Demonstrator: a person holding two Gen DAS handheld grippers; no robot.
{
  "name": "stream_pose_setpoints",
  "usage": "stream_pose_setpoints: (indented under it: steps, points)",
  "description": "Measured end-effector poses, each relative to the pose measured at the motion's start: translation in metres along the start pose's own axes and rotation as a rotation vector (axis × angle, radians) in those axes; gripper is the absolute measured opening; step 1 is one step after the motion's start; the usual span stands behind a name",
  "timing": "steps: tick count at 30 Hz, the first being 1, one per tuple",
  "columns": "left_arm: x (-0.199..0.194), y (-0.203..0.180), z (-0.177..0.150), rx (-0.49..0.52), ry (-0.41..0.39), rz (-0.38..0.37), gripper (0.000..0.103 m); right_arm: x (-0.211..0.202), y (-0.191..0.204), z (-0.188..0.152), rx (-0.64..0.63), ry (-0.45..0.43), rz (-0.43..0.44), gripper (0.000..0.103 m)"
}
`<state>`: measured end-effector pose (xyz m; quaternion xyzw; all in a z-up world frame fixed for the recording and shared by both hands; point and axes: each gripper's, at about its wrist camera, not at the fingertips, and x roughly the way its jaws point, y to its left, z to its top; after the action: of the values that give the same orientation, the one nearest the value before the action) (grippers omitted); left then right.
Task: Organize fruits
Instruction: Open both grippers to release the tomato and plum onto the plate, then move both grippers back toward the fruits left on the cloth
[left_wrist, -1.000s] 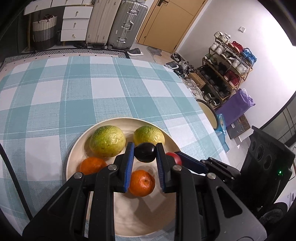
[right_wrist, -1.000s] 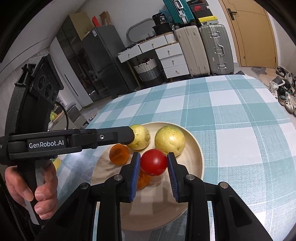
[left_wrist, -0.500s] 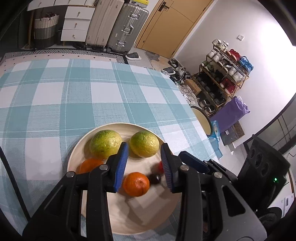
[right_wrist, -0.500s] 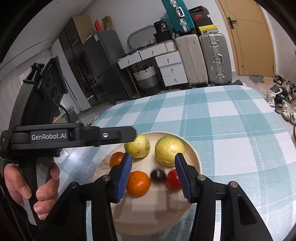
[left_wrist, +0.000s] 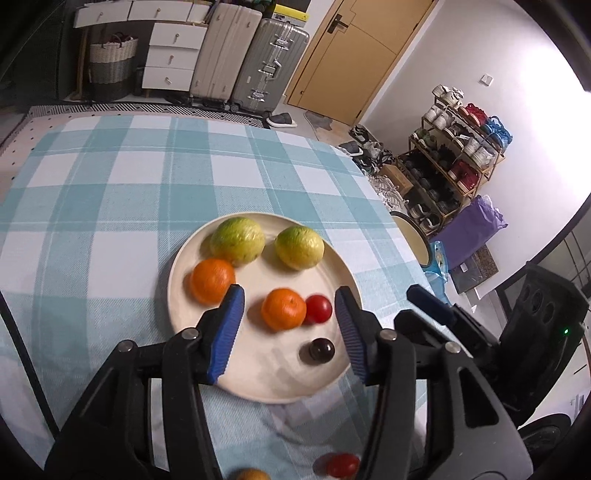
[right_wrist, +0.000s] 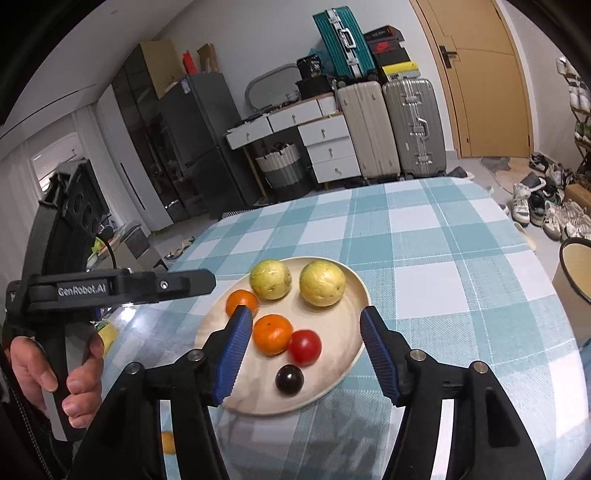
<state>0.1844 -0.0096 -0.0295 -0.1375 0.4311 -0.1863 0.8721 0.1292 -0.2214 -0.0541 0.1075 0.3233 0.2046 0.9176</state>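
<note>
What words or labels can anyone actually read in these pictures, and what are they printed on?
"GenRobot.AI": white letters on the black body of the left claw, seen from the right wrist camera.
Black box with a red logo, stacked above the suitcases: print too small to read.
Yellow and black box on top of the grey suitcase: lettering too blurred to read.
Nothing else legible; the fruit and the plate carry no text.

Red fruit (left_wrist: 341, 464): partly hidden behind gripper frame. Orange fruit (left_wrist: 251, 475): cut off by bottom edge. Far orange (right_wrist: 240, 301): partly covered by fingertip.
</note>
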Motion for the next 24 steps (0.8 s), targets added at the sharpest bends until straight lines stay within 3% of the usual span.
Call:
stream_pose_setpoints:
  steps: [6, 11, 18, 24]
  points:
    - [-0.023, -0.002, -0.025, 0.011, -0.025, 0.043, 0.052, -0.017, 0.012, -0.007, -0.027, -0.011, 0.024, 0.067]
    - [-0.036, -0.001, -0.046, 0.004, -0.025, 0.099, 0.054, -0.028, 0.02, -0.013, -0.038, -0.024, 0.055, 0.076]
    - [-0.052, -0.017, -0.066, 0.064, -0.081, 0.23, 0.08, -0.042, 0.033, -0.021, -0.046, -0.045, 0.103, 0.087]
    - [-0.063, -0.021, -0.078, 0.062, -0.095, 0.279, 0.085, -0.052, 0.04, -0.027, -0.054, -0.044, 0.098, 0.095]
